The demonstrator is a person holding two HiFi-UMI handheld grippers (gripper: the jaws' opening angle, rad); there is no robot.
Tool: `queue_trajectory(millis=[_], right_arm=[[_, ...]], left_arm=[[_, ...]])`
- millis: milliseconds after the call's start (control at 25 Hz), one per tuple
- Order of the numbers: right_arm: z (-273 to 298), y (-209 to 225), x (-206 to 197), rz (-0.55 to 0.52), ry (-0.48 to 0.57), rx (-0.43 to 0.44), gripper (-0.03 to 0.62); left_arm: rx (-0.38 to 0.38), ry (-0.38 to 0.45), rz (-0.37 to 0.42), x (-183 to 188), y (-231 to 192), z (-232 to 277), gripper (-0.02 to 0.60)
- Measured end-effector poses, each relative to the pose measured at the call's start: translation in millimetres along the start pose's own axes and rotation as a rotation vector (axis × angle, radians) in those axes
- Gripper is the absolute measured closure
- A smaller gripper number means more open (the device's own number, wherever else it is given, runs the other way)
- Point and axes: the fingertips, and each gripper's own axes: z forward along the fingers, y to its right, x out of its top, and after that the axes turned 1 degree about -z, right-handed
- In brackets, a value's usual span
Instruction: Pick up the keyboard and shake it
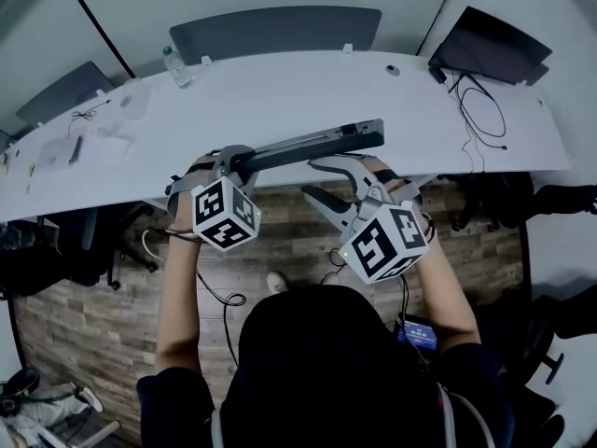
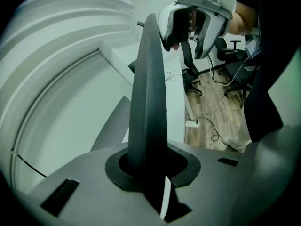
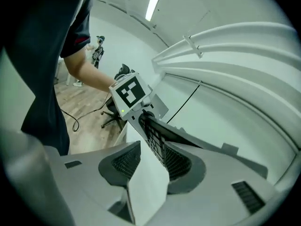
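1. The keyboard (image 1: 308,147) is long, thin, dark and flat. It is up in the air over the near edge of the white table (image 1: 280,91), and I think it is not resting on it. It is turned on its side, so from above only a thin bar shows.
2. It looks hard and stiff, because it stays straight though it is gripped at just one end. It is probably light, but it is long, so the free end may wobble a lot when shaken.
3. The plastic looks smooth, so it could slip. The keys are small parts, and a claw that squeezes hard on them could pop one off. The plain edge at each end looks like the best place to hold it.
4. The left claw (image 1: 233,161) is closed narrow on the left end. Both pads press on the thin edge, one on each side, and this claw carries the keyboard.
5. The right claw (image 1: 340,180) is wide. In the right gripper view the key side of the keyboard lies along one pad, and the other pad stands apart from it. So it is not holding yet.
6. I think the right claw should squeeze the right end before any shaking, so both ends are held.
7. Farther out on the table, a bottle (image 1: 177,68) stands at the back left. A dark laptop (image 1: 490,45) with wires (image 1: 480,110) is at the back right. All are well apart from the keyboard.
8. A wooden floor (image 1: 280,241) is under the hands, so a dropped keyboard would fall a long way.
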Motion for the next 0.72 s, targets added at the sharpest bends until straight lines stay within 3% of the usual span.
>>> queue_trajectory(millis=[280,600,720], right_arm=[[-3.0,1.9,18.7,-0.117,-0.042,-0.036,0.444],[13.0,12.2,10.5,-0.348,-0.214,-0.153,0.457],[21.9,15.8,2.1,-0.400,-0.291,-0.160,0.457]], left_arm=[[0.033,-0.077,0.074,-6.1,-1.3,3.2,0.499],[0.105,-0.157,0.147,-9.2,-11.2,14.8,0.499],[0.132,-0.182,0.179,-9.3,-14.6,16.1,0.497]])
